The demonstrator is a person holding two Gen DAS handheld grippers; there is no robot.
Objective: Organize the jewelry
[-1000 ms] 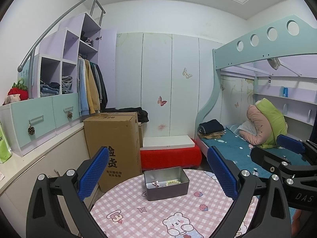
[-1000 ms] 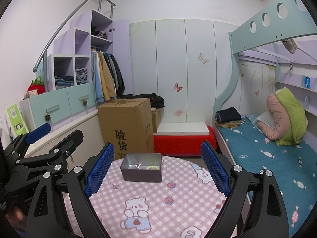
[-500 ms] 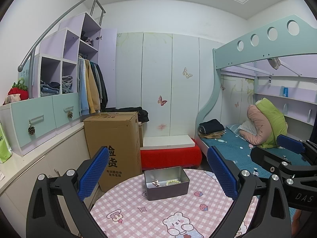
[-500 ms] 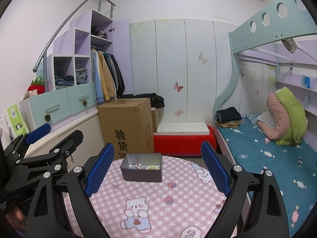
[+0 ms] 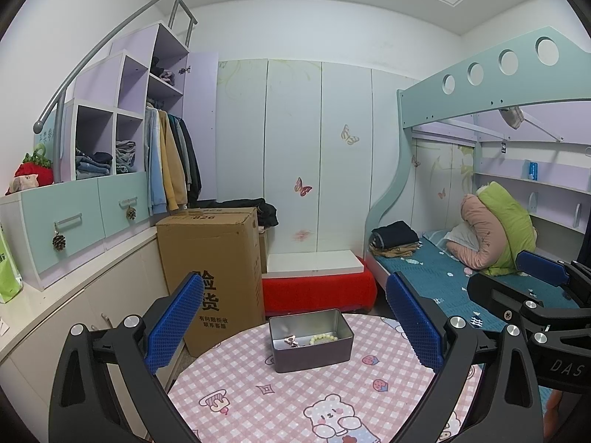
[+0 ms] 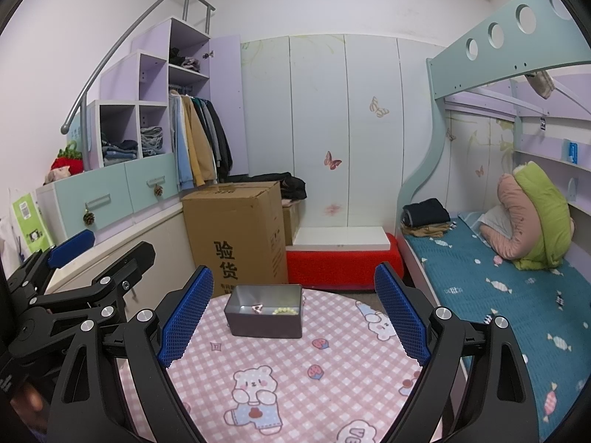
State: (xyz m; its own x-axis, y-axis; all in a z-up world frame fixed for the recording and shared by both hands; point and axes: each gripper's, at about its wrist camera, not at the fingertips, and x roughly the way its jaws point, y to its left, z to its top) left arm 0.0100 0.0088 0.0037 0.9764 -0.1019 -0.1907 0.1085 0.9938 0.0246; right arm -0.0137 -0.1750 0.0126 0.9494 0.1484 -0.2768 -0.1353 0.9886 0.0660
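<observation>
A grey metal tin [image 5: 312, 347] [image 6: 264, 319] stands open on the round table with a pink checked cloth [image 5: 280, 398] [image 6: 295, 376]. Inside it lie a pale bead bracelet [image 5: 324, 338] [image 6: 285, 310] and a small pinkish trinket [image 5: 291, 340] [image 6: 257, 308]. My left gripper [image 5: 295, 325] is open and empty, held above the table with the tin between and beyond its fingers. My right gripper [image 6: 293, 313] is open and empty, likewise short of the tin. Each gripper shows at the edge of the other's view.
A large cardboard box [image 5: 212, 265] [image 6: 236, 234] stands on the floor behind the table's left. A red bench with a white top [image 5: 317, 280] is behind the table. A bunk bed [image 5: 461, 269] [image 6: 498, 288] runs along the right. Cabinets with drawers [image 5: 66, 221] line the left wall.
</observation>
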